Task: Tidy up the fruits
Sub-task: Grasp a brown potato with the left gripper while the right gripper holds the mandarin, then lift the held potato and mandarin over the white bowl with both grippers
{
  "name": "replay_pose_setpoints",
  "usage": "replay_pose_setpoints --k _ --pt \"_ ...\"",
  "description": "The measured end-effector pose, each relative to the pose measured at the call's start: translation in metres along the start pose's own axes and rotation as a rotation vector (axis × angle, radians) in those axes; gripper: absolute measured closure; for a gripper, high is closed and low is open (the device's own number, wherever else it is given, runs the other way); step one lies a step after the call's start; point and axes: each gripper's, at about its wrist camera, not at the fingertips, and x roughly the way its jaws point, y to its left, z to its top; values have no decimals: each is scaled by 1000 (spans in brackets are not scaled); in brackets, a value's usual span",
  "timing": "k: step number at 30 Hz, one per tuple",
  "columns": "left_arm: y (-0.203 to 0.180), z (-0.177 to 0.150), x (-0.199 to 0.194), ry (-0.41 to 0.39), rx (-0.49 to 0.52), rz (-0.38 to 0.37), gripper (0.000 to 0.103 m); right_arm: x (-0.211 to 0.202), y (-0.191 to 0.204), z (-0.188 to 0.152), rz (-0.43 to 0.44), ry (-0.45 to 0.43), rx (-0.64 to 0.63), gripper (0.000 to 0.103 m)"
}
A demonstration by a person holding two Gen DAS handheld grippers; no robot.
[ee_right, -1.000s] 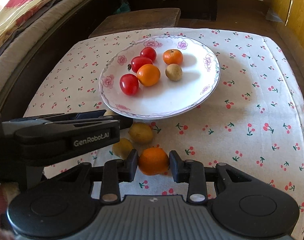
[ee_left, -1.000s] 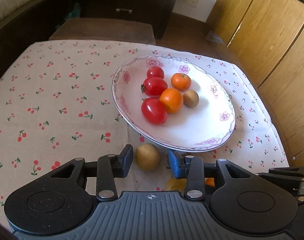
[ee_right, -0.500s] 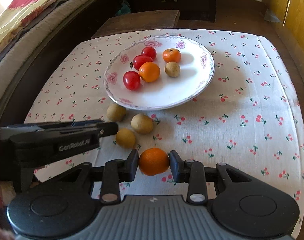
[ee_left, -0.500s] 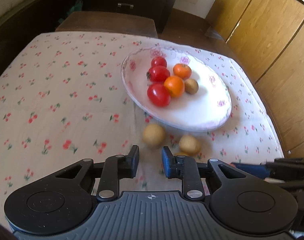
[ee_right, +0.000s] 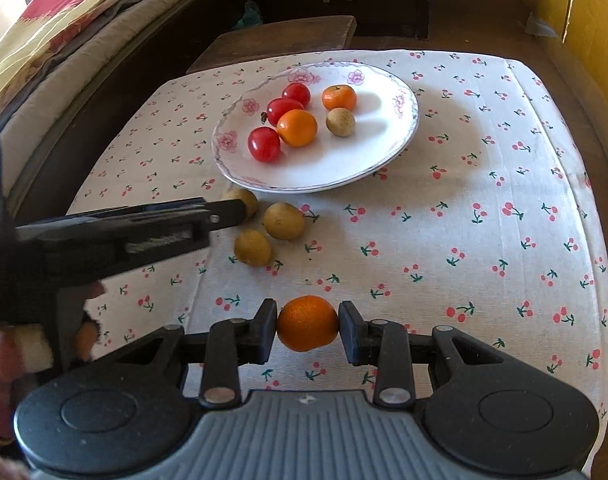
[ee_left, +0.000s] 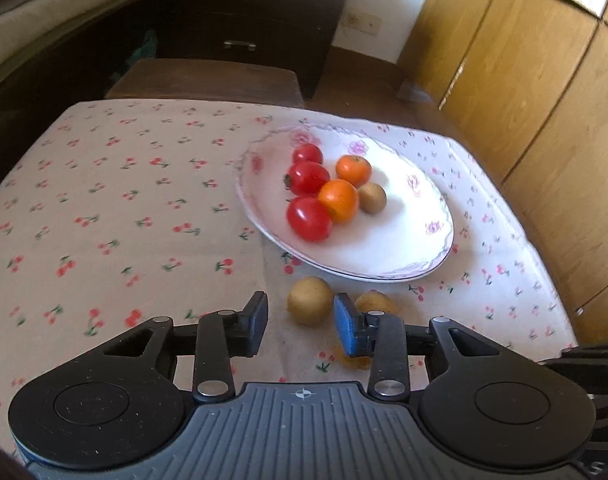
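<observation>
My right gripper (ee_right: 308,330) is shut on an orange (ee_right: 308,322), held just above the cherry-print tablecloth near the table's front. The white flowered plate (ee_right: 344,160) farther back holds three red tomatoes, two oranges and one brown fruit. Three loose brown fruits lie before the plate; one (ee_right: 283,220) is in plain view. My left gripper (ee_left: 301,328) is open and its jaws are opening. A brown fruit (ee_left: 310,300) sits just beyond the gap, and no pad presses on it. Another brown fruit (ee_left: 374,302) is half hidden behind the right finger (ee_left: 346,328).
A dark wooden stool (ee_left: 203,80) stands past the table's far edge, with a dark drawer chest (ee_left: 243,20) behind it. Wooden cupboard doors (ee_left: 524,100) line the right. Folded bedding (ee_right: 63,32) lies at the left. A hand (ee_right: 7,360) holds the left gripper.
My left jaws narrowed with nothing in them as the gripper drew back, then widened again close to the brown fruit. The right gripper drew the orange back from the plate.
</observation>
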Motion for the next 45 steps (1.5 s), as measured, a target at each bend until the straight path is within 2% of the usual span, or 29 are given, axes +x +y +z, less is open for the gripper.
replay_pose_setpoints --k 7,9,15,23,29,42,45 --pt "-3 3 15 -14 7 -4 60 4 -7 1 -7 11 9 69" --pt "-3 2 13 -14 14 13 67 5 -7 2 -17 11 4 69" --pt "1 -3 -1 24 -4 8 68 3 -1 -1 -30 9 -18 69" --pt "9 -25 -30 71 13 27 68 -9 7 -13 -17 2 -31 69" --pt "11 -40 -49 97 14 24 68 -3 14 -27 -36 27 -53 69" --pt "11 -48 -47 105 18 31 61 2 19 -32 -48 31 -78 68" --pt "11 -48 -47 106 14 40 62 2 24 -33 -66 35 -83 68"
